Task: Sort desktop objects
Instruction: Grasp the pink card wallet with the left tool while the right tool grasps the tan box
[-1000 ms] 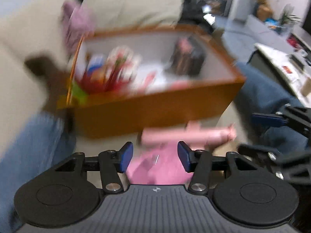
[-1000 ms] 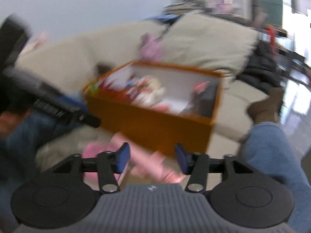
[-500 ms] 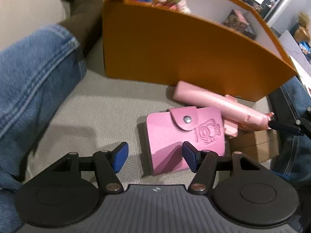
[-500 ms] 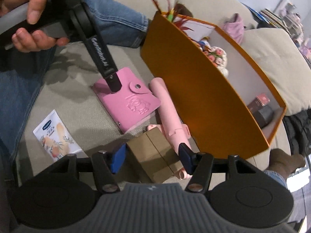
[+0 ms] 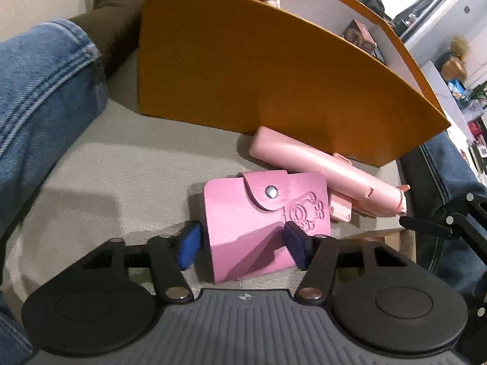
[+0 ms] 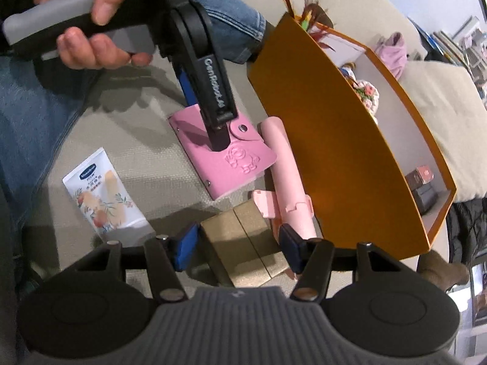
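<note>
A pink snap wallet (image 5: 261, 213) lies flat on the grey couch seat; it also shows in the right wrist view (image 6: 225, 158). My left gripper (image 5: 243, 245) is open, its fingers on either side of the wallet's near end. A pale pink tube-shaped case (image 5: 322, 167) lies behind the wallet, against the orange box (image 5: 258, 76). My right gripper (image 6: 234, 248) is open around a gold-brown box (image 6: 243, 240) lying on the seat. A white hand-cream tube (image 6: 103, 197) lies to its left.
The orange box (image 6: 334, 140) holds a floral item, feathers and small dark cartons. Jeans-clad legs (image 5: 39, 103) flank the seat on the left and right. Beige cushions (image 6: 441, 106) lie behind the box.
Both grippers swung down from the box view to the seat. The left has closed in over the wallet; the right has lowered around the gold-brown box.
</note>
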Demonstrator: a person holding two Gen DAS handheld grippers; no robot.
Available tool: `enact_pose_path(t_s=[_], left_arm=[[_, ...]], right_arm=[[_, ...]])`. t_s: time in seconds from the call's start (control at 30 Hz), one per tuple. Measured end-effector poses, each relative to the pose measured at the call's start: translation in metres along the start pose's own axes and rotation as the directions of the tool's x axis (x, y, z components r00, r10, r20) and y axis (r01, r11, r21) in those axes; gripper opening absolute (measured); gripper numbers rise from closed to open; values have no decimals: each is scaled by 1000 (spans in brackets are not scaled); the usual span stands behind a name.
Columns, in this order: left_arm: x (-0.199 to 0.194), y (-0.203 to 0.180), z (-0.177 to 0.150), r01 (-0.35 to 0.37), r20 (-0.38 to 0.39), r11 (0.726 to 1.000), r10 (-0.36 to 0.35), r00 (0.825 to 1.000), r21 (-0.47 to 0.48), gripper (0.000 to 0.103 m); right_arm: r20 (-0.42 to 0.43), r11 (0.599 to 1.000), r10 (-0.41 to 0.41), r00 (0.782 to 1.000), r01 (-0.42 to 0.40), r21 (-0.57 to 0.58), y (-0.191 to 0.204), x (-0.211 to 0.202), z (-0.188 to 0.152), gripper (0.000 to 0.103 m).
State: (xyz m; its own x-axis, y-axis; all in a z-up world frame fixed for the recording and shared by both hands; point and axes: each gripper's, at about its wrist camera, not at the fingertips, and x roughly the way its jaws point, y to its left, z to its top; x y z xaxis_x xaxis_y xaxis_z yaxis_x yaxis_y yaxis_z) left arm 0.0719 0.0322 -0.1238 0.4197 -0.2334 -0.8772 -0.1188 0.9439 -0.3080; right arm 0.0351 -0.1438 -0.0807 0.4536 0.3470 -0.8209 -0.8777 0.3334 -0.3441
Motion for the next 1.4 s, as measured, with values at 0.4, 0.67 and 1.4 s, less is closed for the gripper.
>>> enact_pose_path(t_s=[0.4, 0.67, 1.4], left_arm=[[-30, -10, -6, 4, 94, 999, -8, 996, 39, 11], [-63, -27, -13, 14, 157, 993, -31, 987, 113, 1], [-74, -100, -48, -14, 223, 847, -124, 967, 532, 1]], right_arm=[[-62, 955, 72, 996, -51, 292, -25, -8, -10, 60], [-49, 925, 98, 994, -73, 373, -29, 3, -10, 57], [6, 666, -20, 1000, 9, 746, -43, -8, -37, 50]])
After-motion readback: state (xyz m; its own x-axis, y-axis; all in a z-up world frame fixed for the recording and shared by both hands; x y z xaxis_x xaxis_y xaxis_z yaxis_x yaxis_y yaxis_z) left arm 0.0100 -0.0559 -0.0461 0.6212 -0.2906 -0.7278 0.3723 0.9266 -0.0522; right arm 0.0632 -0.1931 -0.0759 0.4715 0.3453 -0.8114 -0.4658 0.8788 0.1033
